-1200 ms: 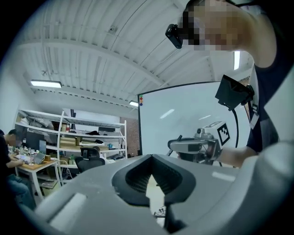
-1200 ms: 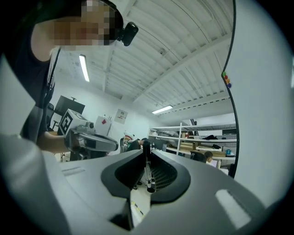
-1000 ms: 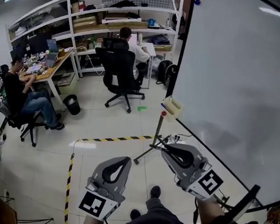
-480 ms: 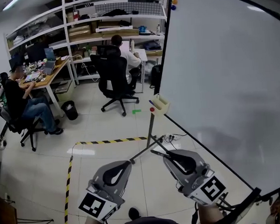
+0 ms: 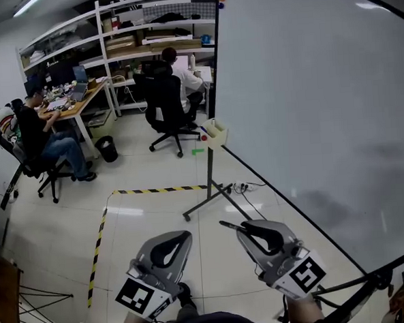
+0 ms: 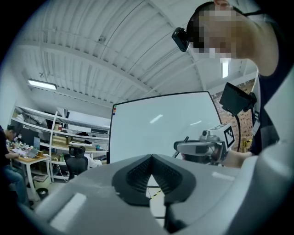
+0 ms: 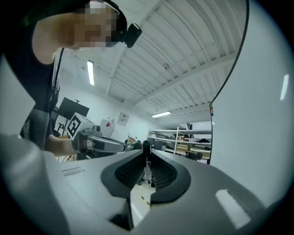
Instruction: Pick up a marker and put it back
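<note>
A thin black marker (image 5: pixel 230 226) sticks out leftward from the tips of my right gripper (image 5: pixel 243 228), which is shut on it. In the right gripper view the marker (image 7: pixel 146 148) stands upright, pinched between the dark pads (image 7: pixel 161 172). My left gripper (image 5: pixel 183 236) is held beside it at the same height, jaws shut with nothing in them; its tips meet in the left gripper view (image 6: pixel 150 157). A cream marker tray (image 5: pixel 216 134) hangs at the whiteboard's (image 5: pixel 321 102) lower left corner, far ahead of both grippers.
The whiteboard's stand (image 5: pixel 210 193) spreads its legs over the tiled floor ahead. Yellow-black tape (image 5: pixel 159 190) marks the floor. Two people sit at desks at the back, one in a black office chair (image 5: pixel 164 105). Shelving (image 5: pixel 146 31) lines the far wall.
Both grippers have travelled along beside the whiteboard, keeping their pose. The board fills more of the view, and its tray and stand have shifted left. The marker stays in the right grip.
</note>
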